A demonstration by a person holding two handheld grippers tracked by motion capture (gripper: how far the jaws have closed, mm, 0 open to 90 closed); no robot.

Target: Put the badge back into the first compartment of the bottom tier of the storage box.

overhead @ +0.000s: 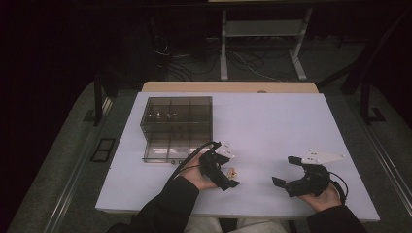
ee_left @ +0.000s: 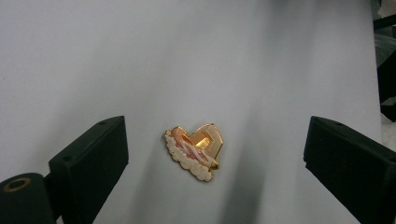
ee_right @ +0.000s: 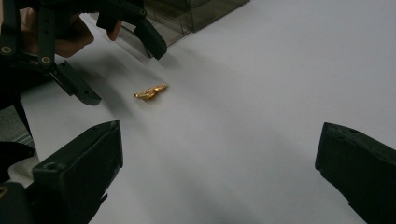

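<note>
A small gold heart-shaped pin (ee_left: 195,150) with a pale scalloped edge lies flat on the white table (overhead: 272,121). My left gripper (ee_left: 217,140) is open and hovers over it, with the jaws wide on either side and not touching it. From above, the pin (overhead: 231,172) shows between the jaws of the left gripper (overhead: 230,167) near the table's front middle. My right gripper (overhead: 284,170) is open and holds nothing, at the front right. Its own view looks past its open jaws (ee_right: 219,158) toward the pin (ee_right: 150,92) and the left gripper (ee_right: 116,65).
A smoky transparent box (overhead: 177,128) with several compartments stands on the table's left half, just behind my left hand; its corner (ee_right: 196,14) also shows in the right gripper view. The table's front edge (overhead: 233,213) runs close under both forearms.
</note>
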